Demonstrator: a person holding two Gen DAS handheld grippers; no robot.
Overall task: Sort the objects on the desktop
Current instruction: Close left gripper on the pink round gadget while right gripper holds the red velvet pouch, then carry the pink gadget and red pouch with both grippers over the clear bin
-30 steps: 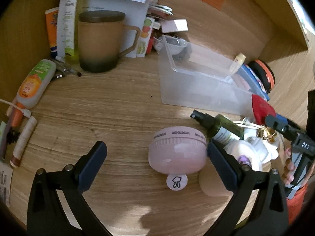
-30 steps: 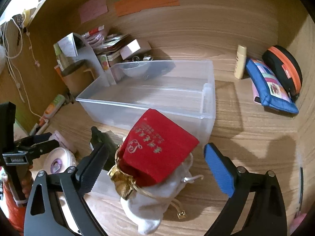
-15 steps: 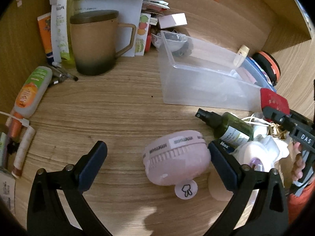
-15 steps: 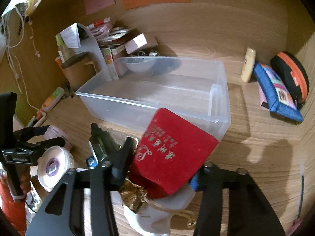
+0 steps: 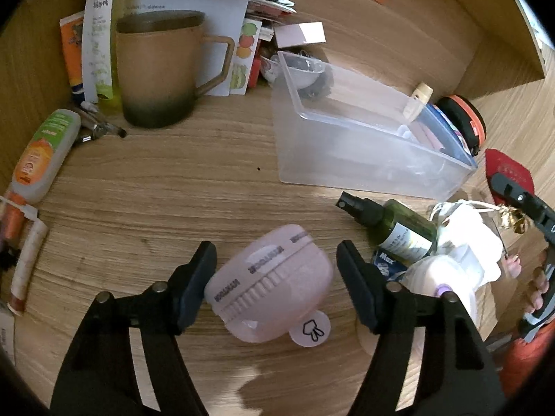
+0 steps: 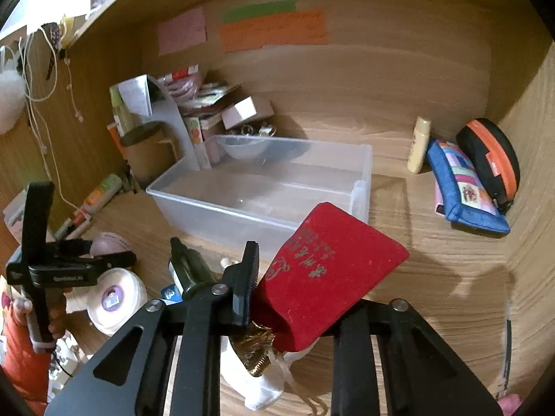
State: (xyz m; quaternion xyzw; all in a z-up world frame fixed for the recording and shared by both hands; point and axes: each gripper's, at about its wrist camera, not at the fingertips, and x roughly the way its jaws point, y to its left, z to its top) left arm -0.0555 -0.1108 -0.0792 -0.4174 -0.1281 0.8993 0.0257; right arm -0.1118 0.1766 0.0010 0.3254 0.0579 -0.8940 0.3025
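Note:
My right gripper [image 6: 295, 298] is shut on a red velvet pouch [image 6: 329, 270] with gold trim and holds it lifted in front of the clear plastic bin [image 6: 263, 187]. The pouch also shows at the right edge of the left wrist view [image 5: 508, 173]. My left gripper [image 5: 275, 277] has its jaws around a pink round case [image 5: 274, 287] on the wooden desk; the left finger touches it, and a small gap shows at the right finger. A green spray bottle [image 5: 392, 225] and a white pouch [image 5: 468, 239] lie beside the case.
A brown mug [image 5: 159, 69], tubes [image 5: 41, 152] and papers stand at the back left. A blue pouch [image 6: 464, 187], an orange-black case [image 6: 492, 159] and a small cream bottle [image 6: 419, 145] lie right of the bin. A white round tin [image 6: 118, 298] sits by the spray bottle.
My right gripper has closed on the red pouch and lifted it toward the bin. My left gripper's jaws have narrowed around the pink case, which has tilted.

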